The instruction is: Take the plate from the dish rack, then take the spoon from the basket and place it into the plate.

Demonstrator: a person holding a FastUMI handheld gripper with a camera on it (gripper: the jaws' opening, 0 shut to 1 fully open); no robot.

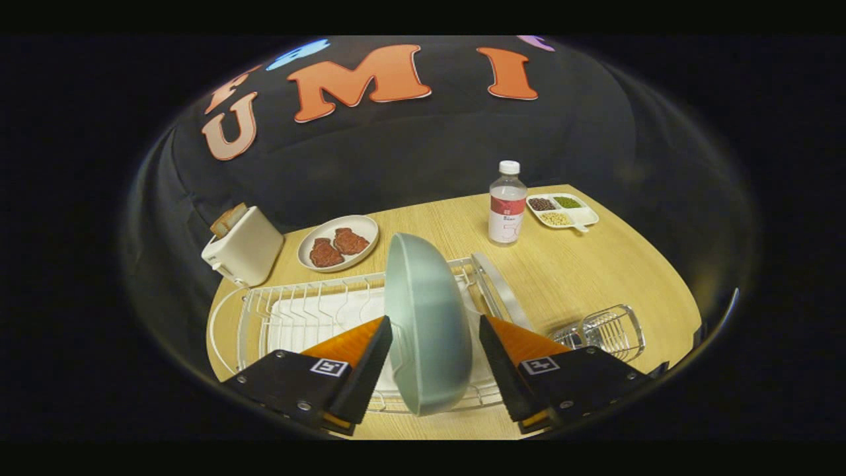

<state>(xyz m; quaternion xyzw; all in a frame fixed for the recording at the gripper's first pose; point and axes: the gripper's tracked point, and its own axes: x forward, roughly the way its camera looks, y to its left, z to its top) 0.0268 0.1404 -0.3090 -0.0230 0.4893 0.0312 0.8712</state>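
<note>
A pale grey-green plate (426, 324), smooth and matte, is seen standing on edge in the white wire dish rack (310, 311), its rounded underside turned toward the right. The tool (433, 357) is spread wide around the plate: the left finger lies just at the plate's rim, while a narrow gap shows between the right finger and the plate, so the plate is flanked rather than clamped. A white drip tray is seen lying under the rack's wires. To the right of the rack a small wire basket (605, 330) rests on the light wood-grain surface (581, 264); its contents cannot be made out. Beyond the rack, a round white dish (338, 242) carries two reddish-brown patties. A white toaster (243, 246) with bread slices in its slots stands beside that dish. Farther right, a clear plastic bottle (507, 205) with a white cap stands next to a white divided tray (563, 211) holding dark, green and yellow beans in separate compartments.
</note>
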